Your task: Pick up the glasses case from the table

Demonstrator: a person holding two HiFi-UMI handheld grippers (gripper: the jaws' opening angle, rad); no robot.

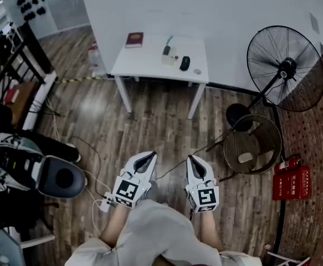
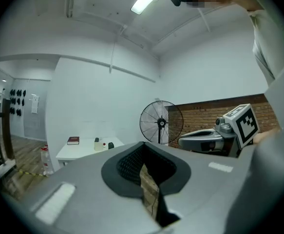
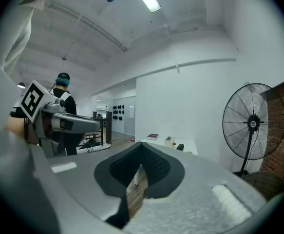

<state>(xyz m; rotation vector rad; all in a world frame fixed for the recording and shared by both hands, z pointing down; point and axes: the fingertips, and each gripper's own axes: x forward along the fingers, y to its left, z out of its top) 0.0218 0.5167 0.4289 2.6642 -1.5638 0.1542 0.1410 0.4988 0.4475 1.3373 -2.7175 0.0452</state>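
The glasses case [image 1: 184,63] is a small black oval lying near the front right of a white table [image 1: 144,62] across the room. It also shows far off as a dark speck in the left gripper view [image 2: 111,145] and the right gripper view [image 3: 180,146]. My left gripper [image 1: 148,155] and right gripper [image 1: 191,158] are held side by side close to my body, over the wooden floor and well short of the table. Both point roughly level toward the table. Each has its jaws together with nothing between them, left [image 2: 142,145] and right [image 3: 142,146].
A dark red book [image 1: 134,39] and a few small items [image 1: 168,55] share the table. A large standing fan [image 1: 286,71], a round wicker stool [image 1: 252,143] and a red extinguisher box [image 1: 291,182] stand at the right. Cables [image 1: 95,170] cross the floor; equipment [image 1: 17,165] sits at the left.
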